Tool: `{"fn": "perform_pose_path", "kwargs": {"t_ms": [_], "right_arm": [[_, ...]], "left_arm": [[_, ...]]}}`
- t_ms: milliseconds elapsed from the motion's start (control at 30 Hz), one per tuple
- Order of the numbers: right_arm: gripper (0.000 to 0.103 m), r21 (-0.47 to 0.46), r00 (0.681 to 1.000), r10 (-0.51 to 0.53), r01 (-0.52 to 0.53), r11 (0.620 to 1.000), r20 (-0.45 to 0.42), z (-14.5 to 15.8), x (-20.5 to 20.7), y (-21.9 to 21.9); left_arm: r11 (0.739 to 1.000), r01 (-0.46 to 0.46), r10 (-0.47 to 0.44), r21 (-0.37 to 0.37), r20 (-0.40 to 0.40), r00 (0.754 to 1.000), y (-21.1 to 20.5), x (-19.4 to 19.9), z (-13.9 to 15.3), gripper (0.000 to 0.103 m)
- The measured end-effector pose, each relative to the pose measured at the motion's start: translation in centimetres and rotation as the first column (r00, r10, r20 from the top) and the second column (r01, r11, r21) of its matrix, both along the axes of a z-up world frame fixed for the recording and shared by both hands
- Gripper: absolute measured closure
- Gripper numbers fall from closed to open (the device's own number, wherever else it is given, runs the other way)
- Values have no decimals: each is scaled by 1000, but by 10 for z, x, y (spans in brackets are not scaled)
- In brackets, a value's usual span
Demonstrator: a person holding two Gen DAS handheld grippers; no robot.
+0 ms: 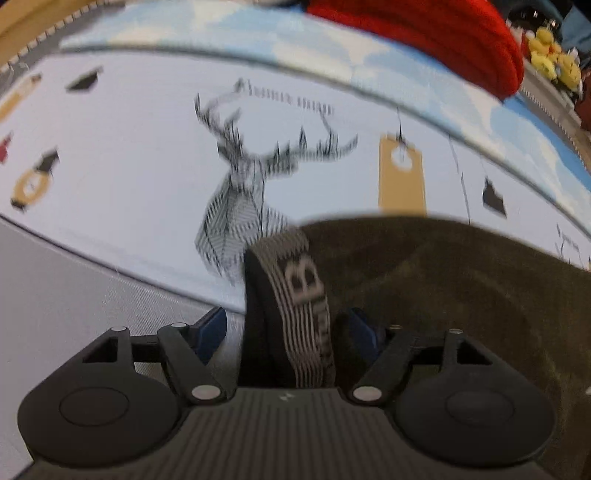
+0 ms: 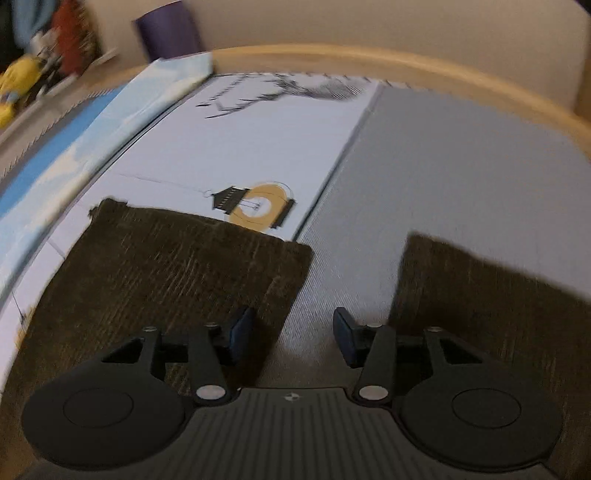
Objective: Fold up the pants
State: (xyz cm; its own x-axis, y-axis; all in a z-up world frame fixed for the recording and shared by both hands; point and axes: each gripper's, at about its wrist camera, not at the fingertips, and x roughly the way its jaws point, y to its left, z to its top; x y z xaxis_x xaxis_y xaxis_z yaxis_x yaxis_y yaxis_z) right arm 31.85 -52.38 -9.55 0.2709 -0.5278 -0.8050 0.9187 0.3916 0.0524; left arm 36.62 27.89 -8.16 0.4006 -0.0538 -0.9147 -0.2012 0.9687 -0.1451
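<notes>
Dark olive-brown pants point(image 1: 443, 280) lie on a bed cover. In the left wrist view my left gripper point(image 1: 288, 328) has its jaws apart, with the pants' striped grey elastic waistband point(image 1: 299, 295) standing between the blue pads; the pads do not visibly press it. In the right wrist view the two pant legs lie flat, the left leg point(image 2: 170, 266) and the right leg point(image 2: 491, 317), with their hems at the far end. My right gripper point(image 2: 293, 332) is open and empty, above the gap between the legs.
The bed cover has a white panel printed with a deer point(image 1: 243, 173) and a grey panel point(image 2: 443, 166). A red cloth point(image 1: 436, 33) and yellow toys point(image 1: 554, 62) lie beyond. A wooden bed edge point(image 2: 406, 62) runs along the far side.
</notes>
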Motion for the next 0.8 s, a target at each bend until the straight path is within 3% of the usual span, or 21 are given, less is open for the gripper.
{"fn": "perform_pose_path", "kwargs": {"t_ms": [67, 133, 167, 233, 333, 400, 467, 567, 633, 700, 800], "right_arm": [[53, -14, 1000, 26, -26, 1000, 2, -1, 3, -1], [92, -39, 998, 55, -55, 998, -8, -3, 4, 0], [96, -55, 995, 94, -95, 994, -20, 0, 7, 3], [102, -100, 996, 76, -80, 992, -43, 6, 7, 0], [102, -60, 997, 68, -70, 996, -36, 1, 3, -11], [97, -36, 997, 78, -78, 996, -12, 9, -1, -12], [92, -6, 994, 107, -107, 994, 13, 26, -7, -6], [88, -51, 971, 227, -224, 973, 70, 67, -17, 18], [83, -96, 936, 326, -315, 944, 135, 100, -30, 39], [76, -127, 890, 414, -396, 910, 193, 130, -49, 61], [68, -184, 786, 562, -532, 827, 258, 169, -82, 99]], "left_arm": [[1000, 15, -15, 0, -27, 1000, -4, -3, -9, 29], [999, 35, -34, 12, -30, 999, -7, -6, -15, 48], [998, 47, -46, 34, -15, 999, -10, -9, -15, 59], [998, 63, -63, 22, 4, 998, -11, -11, -13, 69], [998, 55, -56, 34, 7, 998, -12, -13, -8, 67], [996, 37, -37, 78, -9, 999, -18, -17, -1, 60], [993, 43, -42, 110, -15, 999, -24, -22, 13, 59], [995, 46, -47, 83, 6, 999, -29, -37, 46, 53], [998, 50, -52, 47, 45, 998, -33, -57, 73, 50], [997, 71, -74, 30, 76, 994, -38, -80, 93, 41], [995, 92, -95, 36, 95, 991, -44, -118, 102, 30]]}}
